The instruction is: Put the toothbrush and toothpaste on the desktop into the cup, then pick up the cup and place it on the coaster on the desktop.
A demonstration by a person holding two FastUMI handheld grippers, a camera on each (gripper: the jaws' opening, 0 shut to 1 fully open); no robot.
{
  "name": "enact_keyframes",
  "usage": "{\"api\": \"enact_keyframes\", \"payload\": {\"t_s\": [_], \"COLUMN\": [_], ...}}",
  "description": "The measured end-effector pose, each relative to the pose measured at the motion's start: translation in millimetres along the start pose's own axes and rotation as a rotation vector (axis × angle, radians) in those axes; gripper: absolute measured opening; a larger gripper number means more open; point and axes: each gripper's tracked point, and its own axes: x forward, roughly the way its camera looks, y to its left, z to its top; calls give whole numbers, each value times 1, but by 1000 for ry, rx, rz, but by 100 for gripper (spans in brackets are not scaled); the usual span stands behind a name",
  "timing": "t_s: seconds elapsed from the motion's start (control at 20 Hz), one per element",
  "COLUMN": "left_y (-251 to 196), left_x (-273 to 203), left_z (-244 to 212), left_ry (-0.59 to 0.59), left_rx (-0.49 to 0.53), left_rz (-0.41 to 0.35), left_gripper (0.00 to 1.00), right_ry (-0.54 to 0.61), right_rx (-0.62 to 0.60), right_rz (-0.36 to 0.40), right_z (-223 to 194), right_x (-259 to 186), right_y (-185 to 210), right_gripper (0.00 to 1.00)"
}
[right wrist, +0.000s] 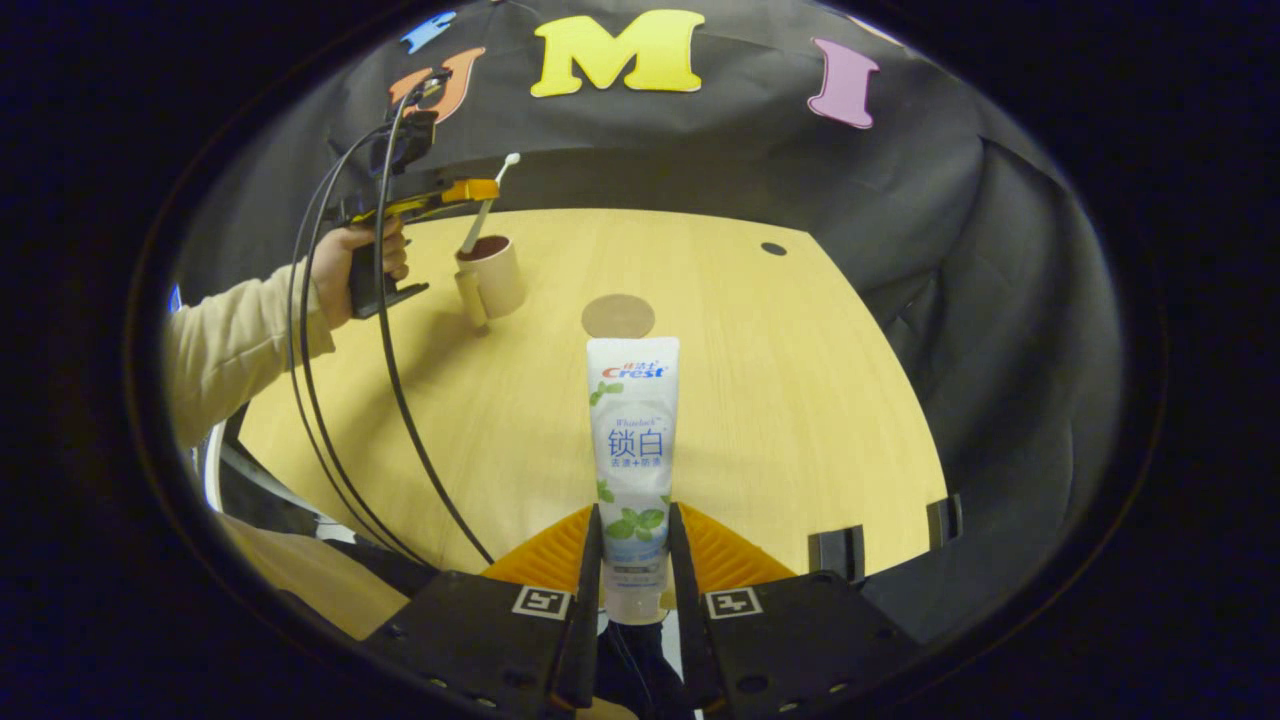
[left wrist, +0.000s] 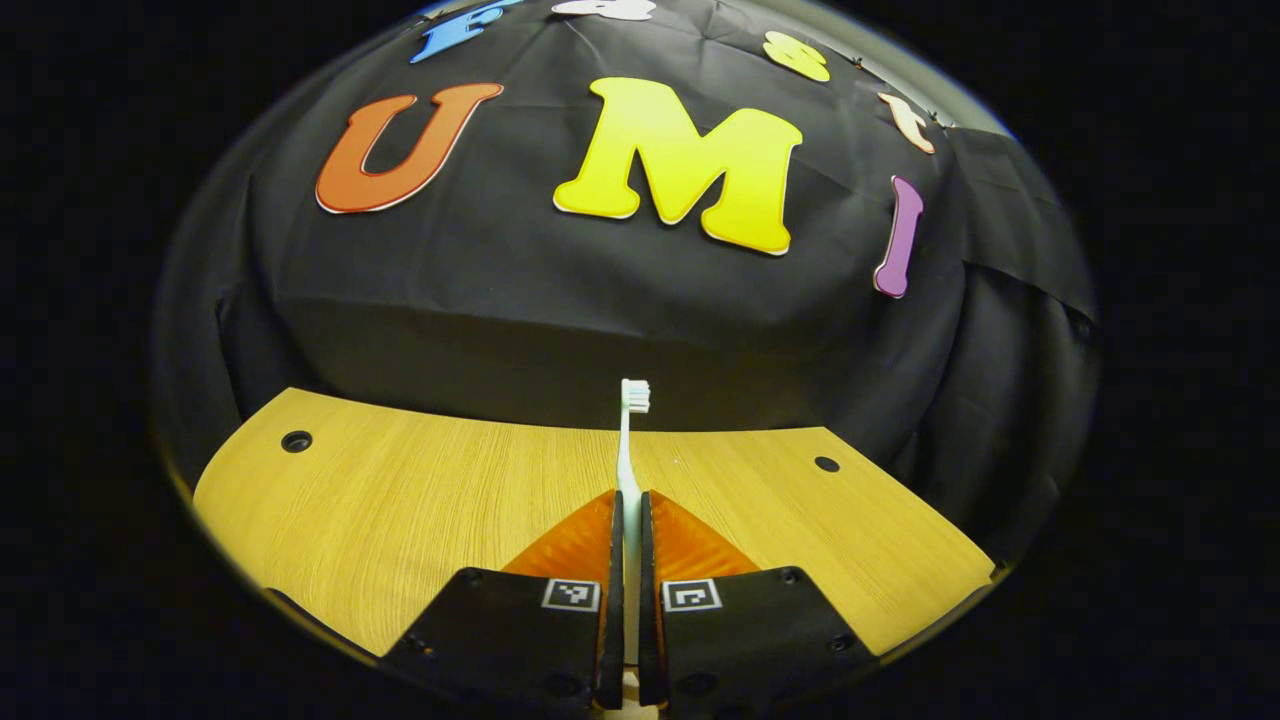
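At the bottom centre of the left gripper view, the left gripper [left wrist: 628, 520] is clamped on the white toothbrush [left wrist: 628, 470], both fingers pressed against the handle. The brush stands upright between them, its bristle head at the middle of the frame against the black cloth wall [left wrist: 500, 290], above the far edge of the wooden desktop [left wrist: 400, 500].

At the bottom centre of the right gripper view, the right gripper [right wrist: 634, 545] is clamped on the toothpaste [right wrist: 632, 450] near its cap end, and the tube rises upright to the middle of the frame. Just above the tube's top lies the round coaster [right wrist: 618, 316], flat on the desktop [right wrist: 780, 400]. In the upper left of this view a hand [right wrist: 345, 265] in a pale sleeve [right wrist: 235, 345] holds the left gripper [right wrist: 478, 192] over the cup [right wrist: 492, 275]; the toothbrush [right wrist: 488, 210] slants down with its handle end at the cup's mouth. Whether that end is inside the cup I cannot tell. Black cables [right wrist: 380, 400] hang down from that gripper.
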Motion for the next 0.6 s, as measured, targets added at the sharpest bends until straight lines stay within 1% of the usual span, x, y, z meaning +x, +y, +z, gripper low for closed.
{"api": "enact_keyframes", "payload": {"t_s": [0.1,0.25,0.35,0.45,0.5,0.55,0.6], "left_y": [-2,-8,-2,0,0,-1,3], "left_x": [-3,-6,-10,-17,-21,-28,-36], "left_z": [2,3,5,3,-1,-5,-5], "left_ry": [-9,-19,-21,-12,15,41,47], "left_rx": [20,41,39,21,14,8,7], "left_rz": [0,-25,-7,0,1,-4,7], "left_gripper": [10,11,11,14,16,28,24], "right_ry": [-8,-5,-11,-28,-35,-46,-63], "right_rx": [-16,-49,-70,-88,-96,-104,-110], "right_rz": [4,12,17,26,32,38,48], "right_z": [3,7,11,21,26,33,42], "right_x": [0,2,1,1,2,3,4], "right_y": [2,7,10,12,14,17,21], "right_gripper": [34,34,34,34,34,34,34]}}
